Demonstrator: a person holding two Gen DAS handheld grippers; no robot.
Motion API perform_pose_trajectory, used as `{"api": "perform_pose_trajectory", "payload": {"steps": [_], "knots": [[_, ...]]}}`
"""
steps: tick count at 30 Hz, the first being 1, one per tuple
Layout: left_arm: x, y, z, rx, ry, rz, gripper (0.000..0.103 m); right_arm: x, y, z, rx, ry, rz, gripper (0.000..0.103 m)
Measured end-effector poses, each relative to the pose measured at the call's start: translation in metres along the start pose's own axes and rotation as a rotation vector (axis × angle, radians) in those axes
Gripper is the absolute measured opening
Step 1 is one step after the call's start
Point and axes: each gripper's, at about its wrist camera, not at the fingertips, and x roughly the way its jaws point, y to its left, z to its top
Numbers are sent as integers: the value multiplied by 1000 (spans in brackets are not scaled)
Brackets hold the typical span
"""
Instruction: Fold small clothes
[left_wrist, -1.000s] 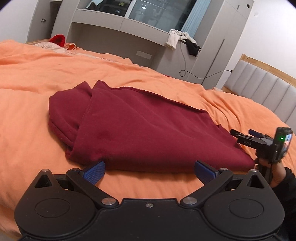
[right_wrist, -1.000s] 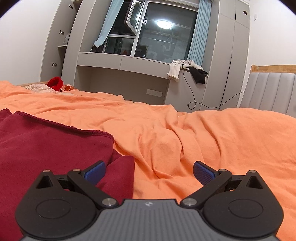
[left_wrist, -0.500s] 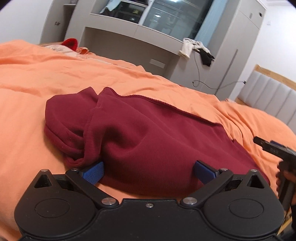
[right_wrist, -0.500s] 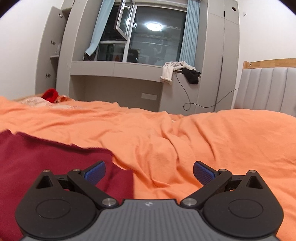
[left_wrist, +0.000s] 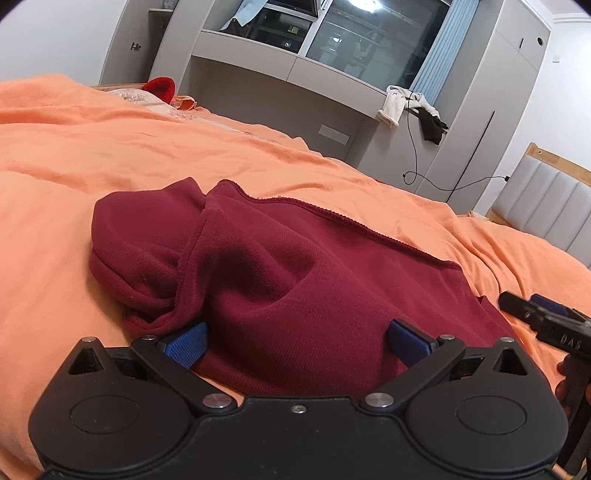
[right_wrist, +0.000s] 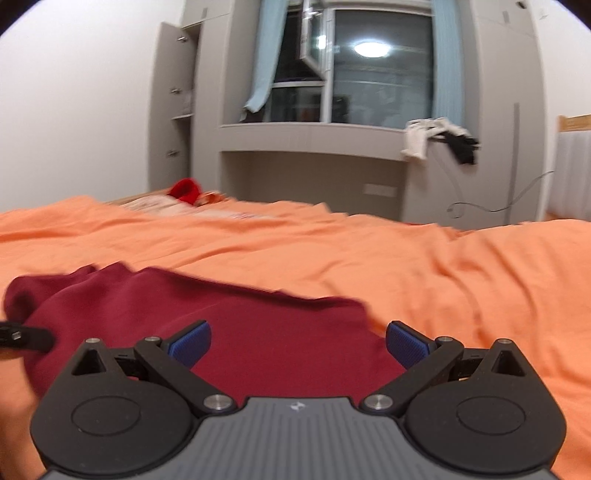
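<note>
A dark red garment (left_wrist: 288, 280) lies partly folded and bunched on the orange bedcover (left_wrist: 110, 155). My left gripper (left_wrist: 295, 338) is open, its blue pads either side of the garment's near edge, which bulges up between them. My right gripper (right_wrist: 297, 341) is open and low over the garment's right part (right_wrist: 258, 325); it also shows at the right edge of the left wrist view (left_wrist: 546, 325). The left gripper's tip shows at the left edge of the right wrist view (right_wrist: 22, 338).
A padded headboard (left_wrist: 554, 206) stands at the right. Grey cabinets and a window (left_wrist: 362, 48) stand beyond the bed, with clothes hung on a ledge (left_wrist: 410, 107) and a cable on the wall. A red item (left_wrist: 159, 86) lies at the far side of the bed.
My left gripper has pushed forward into the garment's near edge, bunching the cloth up. My right gripper has swung left, from over bare bedcover to over the garment.
</note>
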Motion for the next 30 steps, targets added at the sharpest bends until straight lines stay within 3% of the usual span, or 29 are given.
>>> {"api": "perform_pose_trajectory", "payload": {"steps": [3, 9, 14, 17, 21, 25, 30], "knots": [[-1, -1, -2, -13, -4, -3, 102, 4, 13, -4, 33, 30, 8, 103], [-5, 13, -1, -148, -24, -46, 102, 12, 40, -14, 50, 69, 15, 103], [-11, 16, -6, -209, -60, -49, 102, 9, 48, -15, 55, 26, 8, 103], [-13, 11, -12, -201, -80, -19, 102, 10, 53, -17, 7, 15, 3, 103], [-17, -2, -22, -145, -94, 17, 102, 23, 52, -28, 7, 75, 9, 103], [-22, 0, -28, -146, -92, 3, 102, 27, 38, -32, 88, 103, 56, 103], [-23, 7, -28, -156, -66, -21, 102, 25, 38, -35, 81, 93, 55, 103]]}}
